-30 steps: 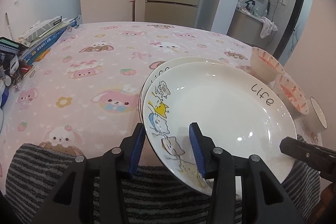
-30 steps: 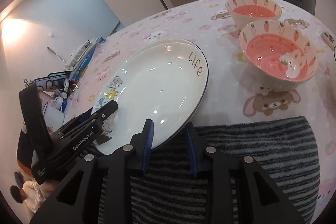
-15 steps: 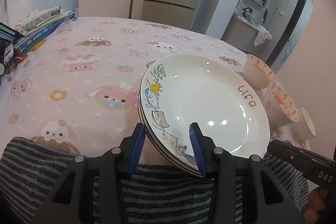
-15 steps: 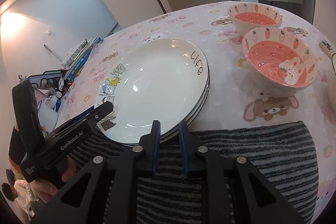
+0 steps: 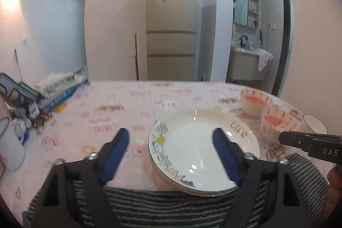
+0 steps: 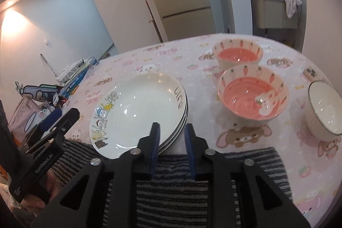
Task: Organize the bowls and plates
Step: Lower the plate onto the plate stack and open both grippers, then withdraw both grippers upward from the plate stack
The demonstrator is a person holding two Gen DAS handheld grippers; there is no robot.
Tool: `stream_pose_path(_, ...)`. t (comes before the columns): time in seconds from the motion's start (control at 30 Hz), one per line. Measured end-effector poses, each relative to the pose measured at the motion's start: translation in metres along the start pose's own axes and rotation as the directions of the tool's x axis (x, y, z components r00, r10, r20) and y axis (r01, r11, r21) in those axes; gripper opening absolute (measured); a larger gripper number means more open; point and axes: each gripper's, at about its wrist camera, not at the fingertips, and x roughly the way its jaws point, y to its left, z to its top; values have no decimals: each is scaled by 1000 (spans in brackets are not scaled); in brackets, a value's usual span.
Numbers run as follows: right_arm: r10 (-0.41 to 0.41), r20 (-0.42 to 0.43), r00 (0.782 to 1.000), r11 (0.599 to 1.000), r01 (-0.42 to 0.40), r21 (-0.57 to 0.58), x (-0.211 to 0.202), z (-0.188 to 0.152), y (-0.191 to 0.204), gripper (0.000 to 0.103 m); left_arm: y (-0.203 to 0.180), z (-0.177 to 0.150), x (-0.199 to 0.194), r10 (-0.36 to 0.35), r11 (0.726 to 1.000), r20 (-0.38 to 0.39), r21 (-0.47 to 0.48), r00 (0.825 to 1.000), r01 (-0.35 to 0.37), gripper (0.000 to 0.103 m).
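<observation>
A stack of white plates [image 5: 201,146] with cartoon cats and the word "Life" rests on the pink tablecloth; it also shows in the right wrist view [image 6: 141,108]. My left gripper [image 5: 171,140] is wide open and empty, its jaws spread just before the stack's near edge. My right gripper [image 6: 172,131] is partly open and empty, its jaws a narrow gap apart at the stack's near right rim. Two pink carrot-pattern bowls [image 6: 252,95] [image 6: 238,53] and a white bowl [image 6: 325,108] stand to the right.
A grey striped towel [image 6: 171,189] lies along the table's near edge. Books and boxes [image 5: 62,91], a mug [image 5: 9,142] and small clutter crowd the left side. A fridge [image 5: 171,22] and a washroom doorway stand beyond the table.
The top plate was lowered onto the stack. My left gripper let go, opened wide and tilted up. My right gripper narrowed, then opened slightly and drew back.
</observation>
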Motion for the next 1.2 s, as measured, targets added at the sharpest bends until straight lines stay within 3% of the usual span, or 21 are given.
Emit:
stream_pose_path(0.07, 1, 45, 999, 1000, 1, -30, -10, 2, 2, 31, -2, 5, -16, 25, 1000, 90, 16, 996, -27, 89)
stream_pose_path(0.13, -14, 106, 994, 997, 21, -69, -23, 4, 5, 34, -5, 9, -32, 29, 999, 170, 30, 985, -34, 103)
stream_pose_path(0.17, -26, 138, 990, 996, 38, -85, -29, 6, 7, 38, -6, 11, -38, 18, 999, 208, 38, 978, -26, 103)
stream_pose_path(0.3, -77, 279, 957, 984, 119, -134, -52, 9, 12, 55, -13, 20, -43, -10, 999, 194, 53, 981, 0, 103)
stream_pose_path(0.47, -99, 381, 919, 985, 145, -94, -75, 13, 0, 75, -14, 31, -66, -43, 999, 266, 21, 963, 39, 103)
stream_pose_path(0.6, -138, 434, 890, 981, 183, -64, -92, 17, -12, 79, -15, 45, -82, -76, 997, 277, 9, 958, 76, 103)
stream_pose_path(0.73, -199, 501, 842, 964, 260, -56, -113, 19, -21, 81, -21, 54, -99, -81, 997, 351, 15, 933, 81, 103)
stream_pose_path(0.87, -210, 533, 820, 957, 283, -59, -129, 24, -27, 83, -25, 57, -102, -136, 988, 404, -13, 905, 155, 103)
stream_pose_path(1.0, -259, 555, 791, 930, 359, -79, -137, 23, -28, 99, -35, 62, -102, -159, 985, 424, 5, 892, 173, 103)
stream_pose_path(1.07, -279, 577, 768, 922, 383, -64, -140, 20, -30, 100, -44, 64, -101, -176, 984, 421, 59, 890, 166, 103)
stream_pose_path(1.17, -271, 581, 767, 931, 362, -43, -141, 19, -38, 103, -61, 64, -98, -231, 972, 397, 130, 888, 195, 103)
stream_pose_path(1.2, -275, 582, 765, 930, 365, -40, -141, 19, -40, 103, -68, 65, -95, -216, 975, 379, 135, 900, 177, 103)
